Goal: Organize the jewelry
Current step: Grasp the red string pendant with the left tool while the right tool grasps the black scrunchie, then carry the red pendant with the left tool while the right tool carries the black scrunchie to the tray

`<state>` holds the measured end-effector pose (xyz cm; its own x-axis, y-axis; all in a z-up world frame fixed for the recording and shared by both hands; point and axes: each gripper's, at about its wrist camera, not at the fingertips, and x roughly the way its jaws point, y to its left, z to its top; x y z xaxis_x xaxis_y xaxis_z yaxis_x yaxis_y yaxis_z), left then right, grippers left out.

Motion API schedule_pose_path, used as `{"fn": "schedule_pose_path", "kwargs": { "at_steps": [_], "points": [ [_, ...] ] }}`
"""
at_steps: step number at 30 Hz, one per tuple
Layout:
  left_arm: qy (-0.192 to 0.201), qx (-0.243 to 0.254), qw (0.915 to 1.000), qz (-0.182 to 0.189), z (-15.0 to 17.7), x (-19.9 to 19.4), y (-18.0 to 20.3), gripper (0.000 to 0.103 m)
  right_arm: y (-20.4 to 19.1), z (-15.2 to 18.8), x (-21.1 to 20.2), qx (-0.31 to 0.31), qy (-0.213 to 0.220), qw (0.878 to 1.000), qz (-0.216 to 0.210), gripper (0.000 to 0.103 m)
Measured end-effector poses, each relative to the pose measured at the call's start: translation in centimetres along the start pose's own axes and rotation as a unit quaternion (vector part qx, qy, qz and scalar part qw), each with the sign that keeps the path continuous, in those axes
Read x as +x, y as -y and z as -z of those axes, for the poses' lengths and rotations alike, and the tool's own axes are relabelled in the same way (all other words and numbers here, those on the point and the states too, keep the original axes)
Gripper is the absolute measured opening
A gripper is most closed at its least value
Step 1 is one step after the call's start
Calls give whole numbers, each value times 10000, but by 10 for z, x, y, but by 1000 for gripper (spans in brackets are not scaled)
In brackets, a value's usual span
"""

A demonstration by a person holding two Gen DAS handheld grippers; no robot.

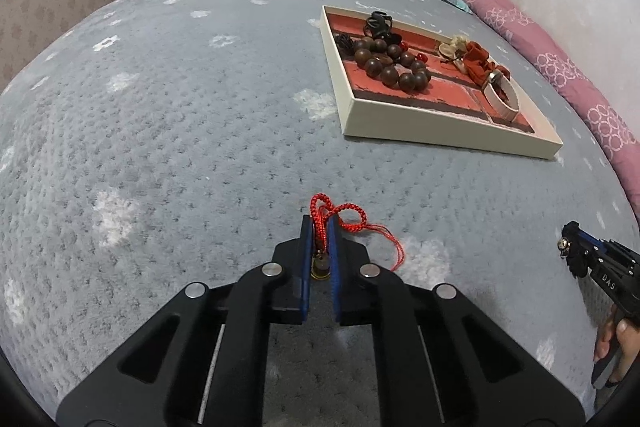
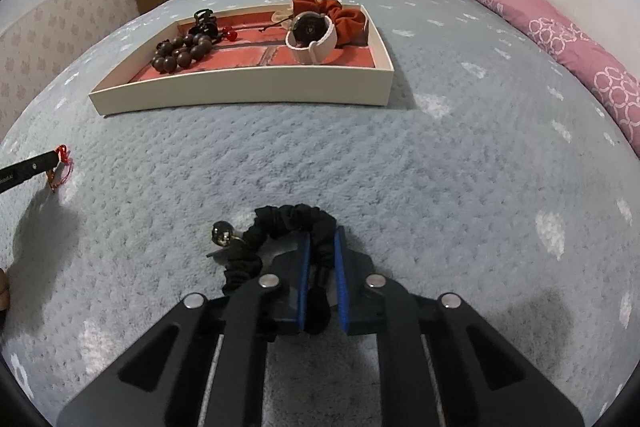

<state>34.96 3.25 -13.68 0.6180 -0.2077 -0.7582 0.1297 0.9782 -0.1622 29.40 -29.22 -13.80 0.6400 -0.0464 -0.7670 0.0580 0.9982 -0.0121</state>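
On a grey-blue bedspread (image 2: 440, 167) in a bedroom, two hand-held grippers each carry a piece of jewelry toward a shallow cream tray (image 2: 240, 89). Left gripper (image 1: 320, 227) is narrowed on a red braided cord (image 1: 326, 213), its loops poking out past the blue pads (image 1: 306, 259) and loose threads trailing to the right over the bedding; a small brass charm (image 1: 320, 265) sits deep between the fingers. Right gripper (image 2: 322, 239) is pinched on a black scrunchie (image 2: 288, 221), which arcs out to the left with a dark bead (image 2: 220, 231) dangling at its end. Both pieces appear gripped at one point so the rest can hang free, a hold that would let them drop cleanly into the tray.

Already inside the tray lie a wooden bead bracelet (image 2: 180, 53), a black hair claw (image 2: 204, 21), a rust-red scrunchie (image 2: 340, 13) and a pale wristband (image 2: 316, 43). Open floor shows along the tray's near edge and in its middle, seemingly the easiest landing spots. The low front wall must be cleared first, and the cord's trailing threads could snag on that rim. Bedding between grippers and tray is bare; a pink rolled blanket (image 2: 560, 39) borders the right side, well apart from the tray, and the two grippers stand well apart from each other.
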Motion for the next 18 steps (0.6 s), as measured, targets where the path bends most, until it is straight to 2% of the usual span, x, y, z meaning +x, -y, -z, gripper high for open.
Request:
{"fn": "schedule_pose_path", "kwargs": {
  "at_steps": [9,13,18],
  "points": [
    [377,615,9968,-332,7,-21,19,6,1,-2,-13,6,253,9997,-23,10],
    [463,747,9952,-426,2,-28,28,6,4,-12,-20,64,389,9992,-87,9],
    [586,675,9955,-317,-14,-37,40,6,6,-32,-24,131,546,9983,-154,9]
  ]
}}
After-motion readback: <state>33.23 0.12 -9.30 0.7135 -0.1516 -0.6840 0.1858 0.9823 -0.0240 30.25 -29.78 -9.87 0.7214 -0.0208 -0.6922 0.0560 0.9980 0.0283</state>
